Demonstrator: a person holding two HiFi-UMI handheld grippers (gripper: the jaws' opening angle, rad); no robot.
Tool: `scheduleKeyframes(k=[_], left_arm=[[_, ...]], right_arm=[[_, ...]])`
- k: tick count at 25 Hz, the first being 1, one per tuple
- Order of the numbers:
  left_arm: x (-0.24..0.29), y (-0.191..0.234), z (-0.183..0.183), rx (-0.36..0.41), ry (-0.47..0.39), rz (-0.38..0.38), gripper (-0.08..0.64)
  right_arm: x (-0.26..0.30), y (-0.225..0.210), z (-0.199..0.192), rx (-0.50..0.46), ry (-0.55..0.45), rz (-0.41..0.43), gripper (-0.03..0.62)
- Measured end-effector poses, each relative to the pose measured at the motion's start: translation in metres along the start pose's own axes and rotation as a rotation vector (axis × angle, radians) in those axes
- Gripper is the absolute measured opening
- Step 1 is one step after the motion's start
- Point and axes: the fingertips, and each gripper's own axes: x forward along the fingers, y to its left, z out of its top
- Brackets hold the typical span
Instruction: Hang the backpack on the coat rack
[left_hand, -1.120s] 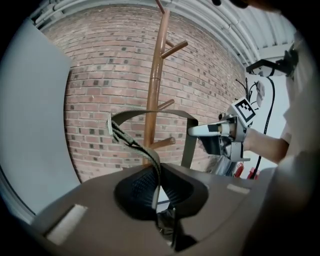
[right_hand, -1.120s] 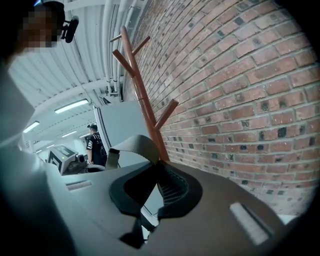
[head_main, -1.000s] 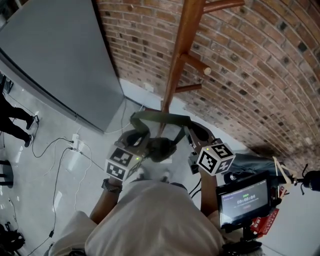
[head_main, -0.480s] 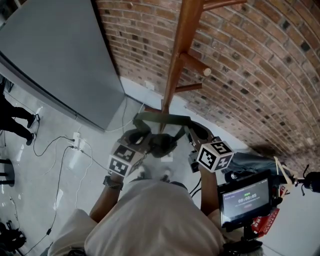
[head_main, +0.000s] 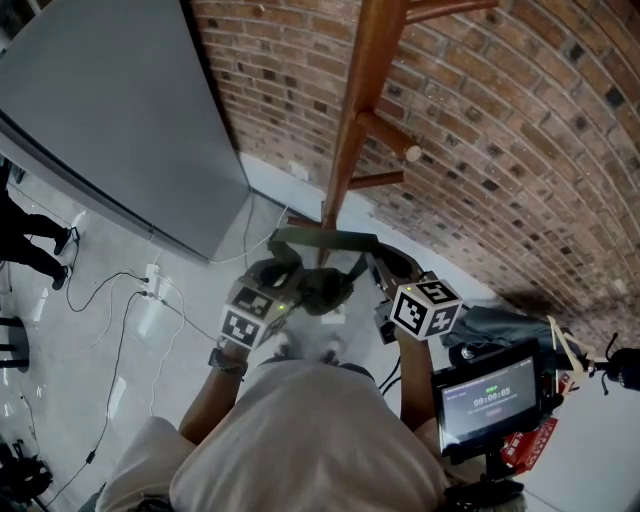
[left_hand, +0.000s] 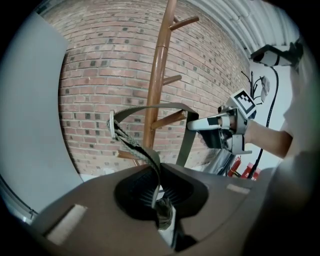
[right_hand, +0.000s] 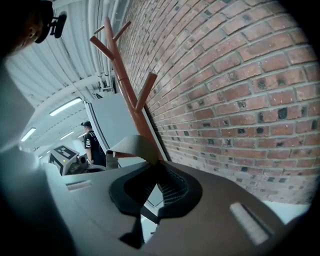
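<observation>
An olive backpack (head_main: 322, 290) hangs in front of me by its top strap (head_main: 324, 239), which is stretched between both grippers. My left gripper (head_main: 278, 266) is shut on the strap's left end; in the left gripper view the webbing (left_hand: 134, 145) runs from its jaws up to a buckle. My right gripper (head_main: 386, 264) is shut on the right end, and the strap (right_hand: 134, 144) folds out of its jaws. The wooden coat rack (head_main: 352, 120) stands just beyond the strap, its pegs (head_main: 392, 140) higher up. No peg touches the strap.
A brick wall (head_main: 500, 120) stands behind the rack and a grey panel (head_main: 110, 110) to the left. Cables and a power strip (head_main: 150, 285) lie on the floor. A screen device (head_main: 488, 397) sits at lower right. A person (right_hand: 92, 142) stands further off.
Both grippers have sunk a little with the strap still held between them. The grips have not changed.
</observation>
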Motion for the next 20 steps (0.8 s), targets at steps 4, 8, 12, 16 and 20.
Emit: scheduleKeyframes(k=[4,8,12,16,20], left_arm=[[0.006,0.001,-0.007,-0.009,0.014,-0.004,0.015],[0.011,0.004,-0.013,-0.014,0.029,-0.007,0.015],[0.016,0.005,-0.017,-0.02,0.043,-0.012,0.015],[0.02,0.005,-0.024,-0.022,0.06,-0.015,0.015],[0.021,0.006,-0.027,-0.019,0.067,-0.017,0.015]], right_arm=[[0.003,-0.005,-0.006,0.007,0.018,-0.007,0.009],[0.007,-0.009,-0.012,0.016,0.035,-0.008,0.009],[0.01,-0.012,-0.016,0.028,0.05,-0.012,0.009],[0.012,-0.015,-0.022,0.032,0.063,-0.015,0.009],[0.012,-0.016,-0.026,0.031,0.076,-0.015,0.009]])
